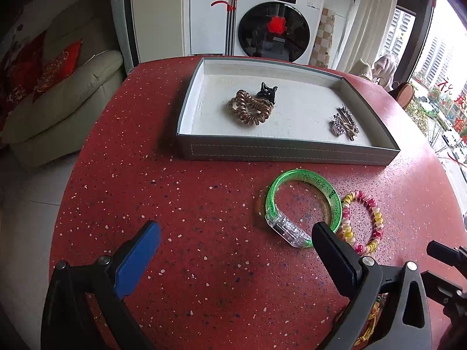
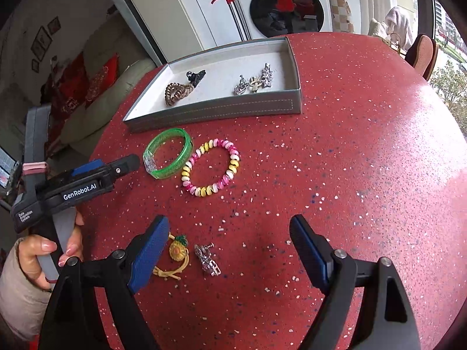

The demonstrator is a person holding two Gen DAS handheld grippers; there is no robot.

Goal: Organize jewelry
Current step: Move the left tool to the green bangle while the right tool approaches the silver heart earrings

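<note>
I count four pieces outside the tray: one green bangle touching one pink-and-yellow bead bracelet at its 3 o'clock, plus one sunflower tie and one silver clip near me. Inside the grey tray at 12 o'clock lie one brown coil tie, one black claw clip and three silver clips. My left gripper and right gripper are both spread wide, holding nothing, over the red table.

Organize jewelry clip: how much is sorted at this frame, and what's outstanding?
Done: the grey tray holds a brown spiral hair tie, black claw clip and silver clips. In hand: nothing; left gripper and right gripper are open. Left on the table: green bangle, pink-yellow bead bracelet, pineapple hair tie, silver clip.
</note>
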